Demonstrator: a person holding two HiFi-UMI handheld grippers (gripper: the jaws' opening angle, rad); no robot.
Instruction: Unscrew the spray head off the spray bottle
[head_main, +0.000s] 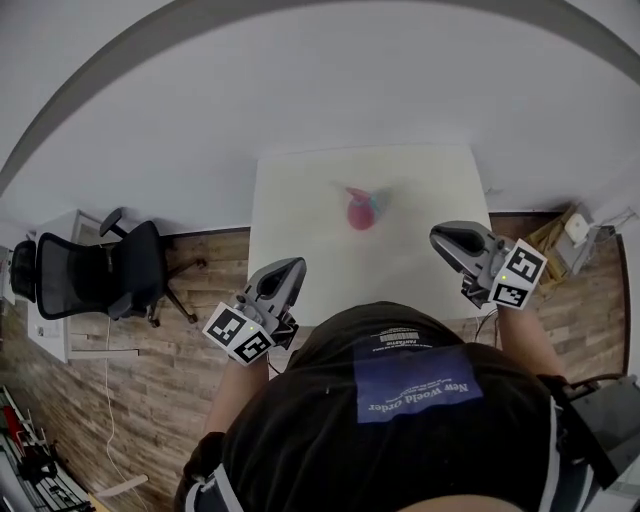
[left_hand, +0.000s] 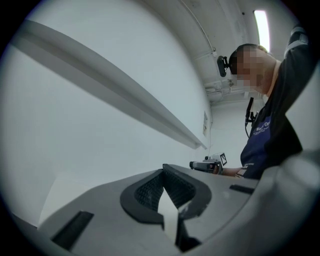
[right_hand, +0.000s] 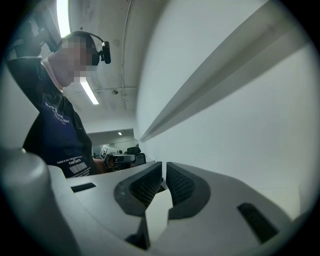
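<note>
The spray bottle (head_main: 363, 209), pink with a teal spray head, is on the white table (head_main: 300, 200) near its middle and looks blurred. My left gripper (head_main: 297, 264) is at the table's near left edge, its jaws shut on nothing. The right gripper (head_main: 437, 236) hangs over the near right part, also shut and empty. Both are well short of the bottle. In the left gripper view the shut jaws (left_hand: 163, 169) face the right gripper (left_hand: 207, 164). In the right gripper view the shut jaws (right_hand: 164, 169) face the left gripper (right_hand: 119, 159). Neither gripper view shows the bottle.
A black office chair (head_main: 110, 275) stands on the wood floor left of the table, with a white cabinet (head_main: 50, 320) beyond it. Cardboard (head_main: 552, 238) lies on the floor at the right. A grey wall (head_main: 300, 80) runs behind the table.
</note>
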